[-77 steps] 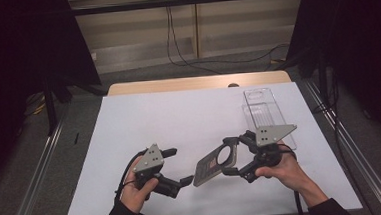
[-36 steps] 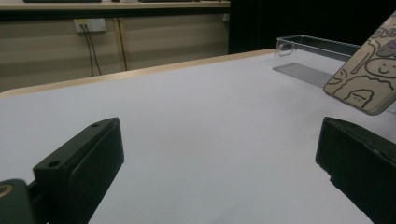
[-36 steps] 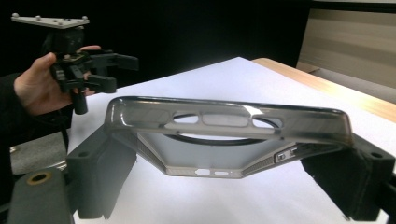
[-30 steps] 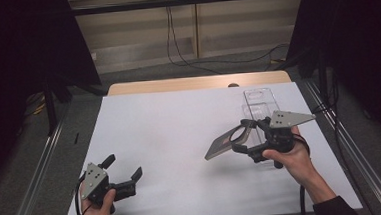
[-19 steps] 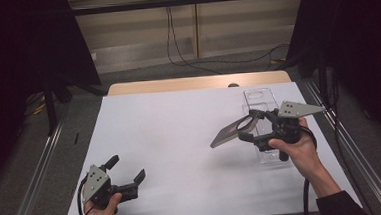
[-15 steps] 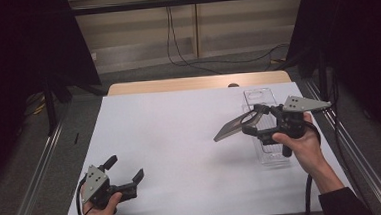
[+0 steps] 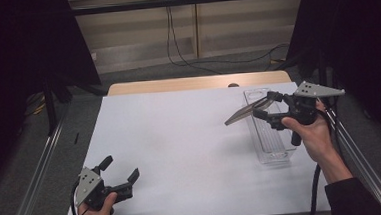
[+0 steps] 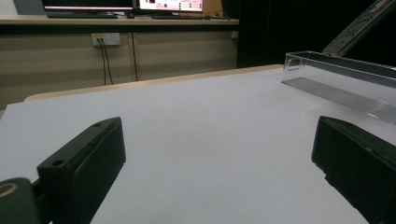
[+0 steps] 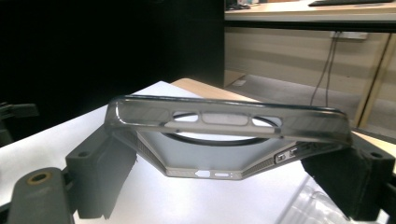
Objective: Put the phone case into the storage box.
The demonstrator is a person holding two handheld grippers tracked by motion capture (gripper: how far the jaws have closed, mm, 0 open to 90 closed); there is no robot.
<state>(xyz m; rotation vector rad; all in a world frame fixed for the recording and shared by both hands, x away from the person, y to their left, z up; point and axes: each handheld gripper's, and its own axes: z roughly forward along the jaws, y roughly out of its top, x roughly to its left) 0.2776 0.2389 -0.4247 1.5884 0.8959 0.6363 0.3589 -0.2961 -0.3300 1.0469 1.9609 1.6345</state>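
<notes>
- Nearest the viewer, at the bench's front left corner, the person's left hand holds the left gripper (image 7: 118,181) low over the white bench surface (image 7: 181,148). Its black fingers stand wide apart with nothing between them (the left gripper view shows bare white surface in the gap).
- Toward the front right, the person's right hand (image 7: 314,135), in a dark sleeve, reaches in from the bottom edge, with a black cable trailing down from the gripper it carries.
- Farther in, the right gripper (image 7: 264,108) is raised above the bench at the right side, its grey three-cornered plate on top.
- Its fingers are closed on a translucent grey phone case with a round ring on its back (image 7: 244,112), gripping it by its two long edges. The case is held clear of the bench, tilted, with its free end pointing left and slightly down.
- In the right gripper view the phone case (image 9: 229,135) spans the space between the two fingers, its camera cut-out edge facing the camera.
- Just below and beside the case lies a long, clear plastic tray (image 7: 270,132), resting flat on the right part of the bench and running front to back. The case hangs over the tray's far left end, not touching it as far as can be seen.
- In the left gripper view the same clear tray (image 8: 341,79) appears well apart at the upper right.
- Beyond the white surface is a strip of pale wooden bench top (image 7: 197,83), then a wall with hanging cables.
</notes>
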